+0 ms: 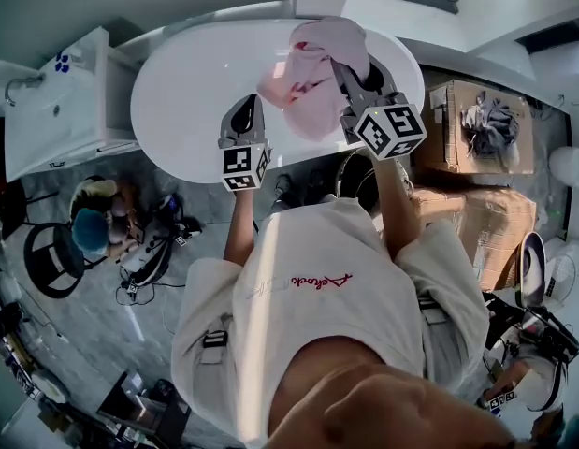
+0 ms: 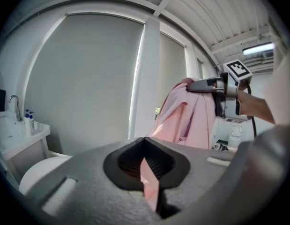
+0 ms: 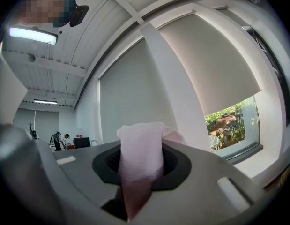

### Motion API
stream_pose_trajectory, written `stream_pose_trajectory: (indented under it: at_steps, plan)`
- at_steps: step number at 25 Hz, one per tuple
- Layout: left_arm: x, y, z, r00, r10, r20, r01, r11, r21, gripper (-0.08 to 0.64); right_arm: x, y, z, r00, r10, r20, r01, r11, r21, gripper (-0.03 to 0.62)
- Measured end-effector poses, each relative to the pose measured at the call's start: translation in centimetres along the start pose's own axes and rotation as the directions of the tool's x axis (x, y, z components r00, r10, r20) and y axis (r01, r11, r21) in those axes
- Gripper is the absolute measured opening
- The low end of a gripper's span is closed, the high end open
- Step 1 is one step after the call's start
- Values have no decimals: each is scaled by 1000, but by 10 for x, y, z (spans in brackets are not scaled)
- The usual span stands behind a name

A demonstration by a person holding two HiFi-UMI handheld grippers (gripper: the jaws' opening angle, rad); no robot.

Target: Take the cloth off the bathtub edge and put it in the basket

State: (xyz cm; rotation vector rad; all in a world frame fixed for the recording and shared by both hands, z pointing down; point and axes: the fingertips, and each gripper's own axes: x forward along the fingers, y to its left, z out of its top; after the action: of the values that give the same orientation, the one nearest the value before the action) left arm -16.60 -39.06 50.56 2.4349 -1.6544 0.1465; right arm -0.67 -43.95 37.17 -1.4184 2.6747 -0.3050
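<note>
Pink cloth between both jaws

Left hand-held gripper and right hand-held gripper aloft, jaws pinched

The soft pink cloth hides the far rim of the white oval bathtub at twelve o'clock, and the fingertips of the right gripper vanish inside its folds.

I count one soft pink cloth and one white oval bathtub. There are two grey hand-held grippers, the left gripper and the right gripper, with one marker cube apiece. Two brown cardboard boxes, one white sink counter, one chrome tap.
</note>
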Motion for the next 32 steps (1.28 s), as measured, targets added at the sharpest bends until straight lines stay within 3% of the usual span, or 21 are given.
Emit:
stream_pose_trajectory:
  at_steps: [10, 15, 18, 21, 25, 29, 32]
  plan:
    - [13, -22, 38, 996, -77, 51, 74, 995, 71, 2, -31, -8, 86, 987, -48, 153, 57, 997, -49, 103]
    - [24, -41, 44, 987, -156, 50, 152, 986, 63, 2, -62, -12, 124, 971, -102, 218, 115, 992, -48, 103]
    - [34, -79, 45, 970, -239, 46, 235, 969, 77, 2, -110, -22, 154, 948, -156, 276, 175, 984, -44, 102]
    - [46, -131, 42, 941, -337, 37, 333, 939, 88, 2, -167, -36, 180, 916, -226, 331, 259, 964, -58, 102]
    - [68, -155, 37, 893, -449, 12, 446, 890, 95, 2, -193, -36, 194, 876, -315, 366, 368, 926, -82, 103]
    - [76, -210, 33, 823, -569, 2, 566, 818, 101, 2, -250, -39, 202, 820, -415, 394, 487, 868, -99, 103]
    - [74, -260, 26, 752, -659, -22, 657, 745, 116, 2, -298, -42, 201, 760, -506, 407, 587, 804, -96, 103]
